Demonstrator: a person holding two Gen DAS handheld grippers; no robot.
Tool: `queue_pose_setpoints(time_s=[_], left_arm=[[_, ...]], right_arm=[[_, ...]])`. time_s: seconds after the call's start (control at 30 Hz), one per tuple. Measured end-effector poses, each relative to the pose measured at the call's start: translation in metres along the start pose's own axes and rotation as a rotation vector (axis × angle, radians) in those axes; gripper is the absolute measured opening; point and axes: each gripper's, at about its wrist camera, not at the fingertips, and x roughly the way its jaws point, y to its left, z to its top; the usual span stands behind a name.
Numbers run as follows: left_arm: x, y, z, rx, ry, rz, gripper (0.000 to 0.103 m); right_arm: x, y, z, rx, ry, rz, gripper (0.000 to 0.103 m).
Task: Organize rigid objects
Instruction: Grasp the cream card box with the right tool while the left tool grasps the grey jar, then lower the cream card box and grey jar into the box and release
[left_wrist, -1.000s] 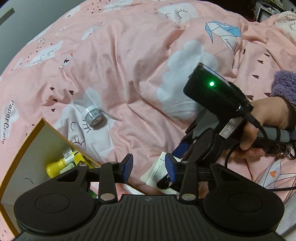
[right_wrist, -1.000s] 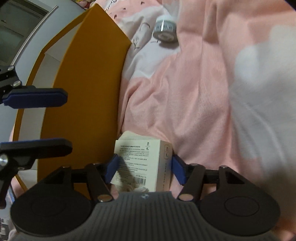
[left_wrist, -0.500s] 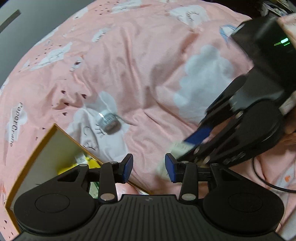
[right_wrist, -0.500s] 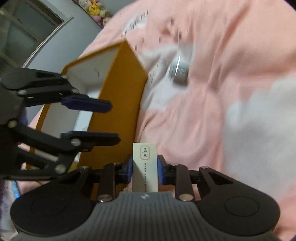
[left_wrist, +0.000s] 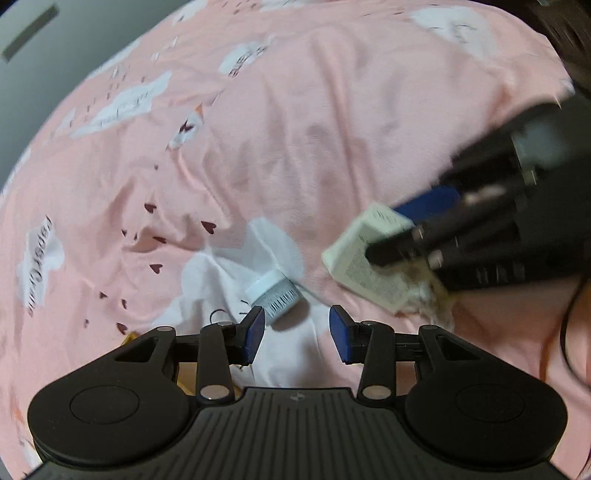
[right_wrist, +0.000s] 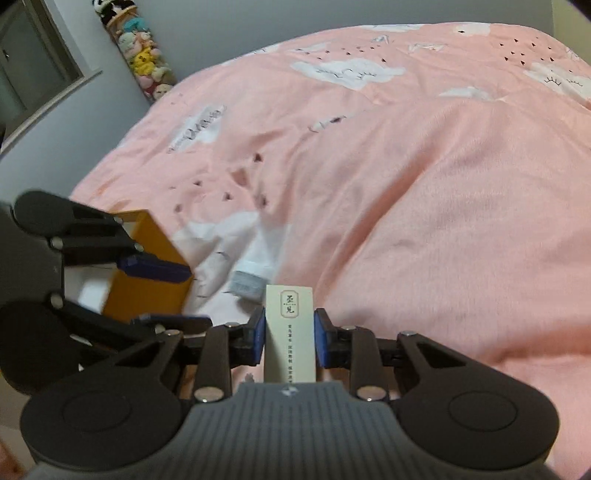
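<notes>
My right claw (right_wrist: 289, 330) grips the box (right_wrist: 289, 325); left claw (left_wrist: 296, 328) gapes, jar (left_wrist: 275, 295) just ahead. Jar may roll on the soft bed (left_wrist: 332, 129).

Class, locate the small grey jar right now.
In the left wrist view, the small grey jar lies on the pink duvet, just ahead of the open left gripper.
</notes>
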Motion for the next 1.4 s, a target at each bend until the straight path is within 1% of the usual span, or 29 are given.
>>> queue_pose_setpoints(time_s=[0.1, 0.23, 0.27, 0.37, 0.43, 0.63, 0.77, 0.93, 1.0, 1.1, 1.23, 1.4], left_arm=[[0.018, 0.006, 0.012, -0.06, 0.061, 0.007, 0.048], [0.043, 0.012, 0.025, -0.133, 0.171, 0.033, 0.048], [0.047, 0.014, 0.027, -0.153, 0.187, 0.038, 0.048], [0.06, 0.02, 0.033, -0.201, 0.224, 0.037, 0.048], [0.068, 0.023, 0.035, -0.217, 0.246, 0.058, 0.049], [0.077, 0.029, 0.034, -0.241, 0.266, 0.042, 0.049], [0.081, 0.03, 0.03, -0.247, 0.265, 0.054, 0.05], [0.077, 0.027, 0.024, -0.234, 0.237, 0.06, 0.049], [0.072, 0.024, 0.024, -0.233, 0.213, 0.058, 0.049], [0.06, 0.022, 0.019, -0.241, 0.177, 0.052, 0.049], [0.04, 0.017, 0.014, -0.226, 0.124, 0.035, 0.049], [0.001, 0.01, 0.007, -0.223, 0.039, 0.009, 0.049]], right_arm=[[0.018, -0.012, -0.002, 0.03, 0.02, 0.024, 0.027], [0.024, -0.02, -0.003, 0.043, 0.036, 0.068, 0.027], [0.023, -0.02, -0.005, 0.04, 0.038, 0.075, 0.027], [0.028, -0.019, -0.007, 0.026, 0.043, 0.084, 0.027], [0.029, -0.02, -0.008, 0.018, 0.045, 0.089, 0.027], [0.035, -0.021, -0.008, 0.023, 0.058, 0.103, 0.027], [0.035, -0.02, -0.008, 0.021, 0.06, 0.098, 0.027], [0.033, -0.018, -0.007, 0.019, 0.058, 0.096, 0.027], [0.031, -0.016, -0.008, 0.013, 0.055, 0.094, 0.027], [0.027, -0.014, -0.009, 0.008, 0.053, 0.093, 0.027], [0.021, -0.012, -0.011, 0.014, 0.055, 0.094, 0.027], [0.011, -0.007, -0.011, 0.008, 0.05, 0.078, 0.027]])
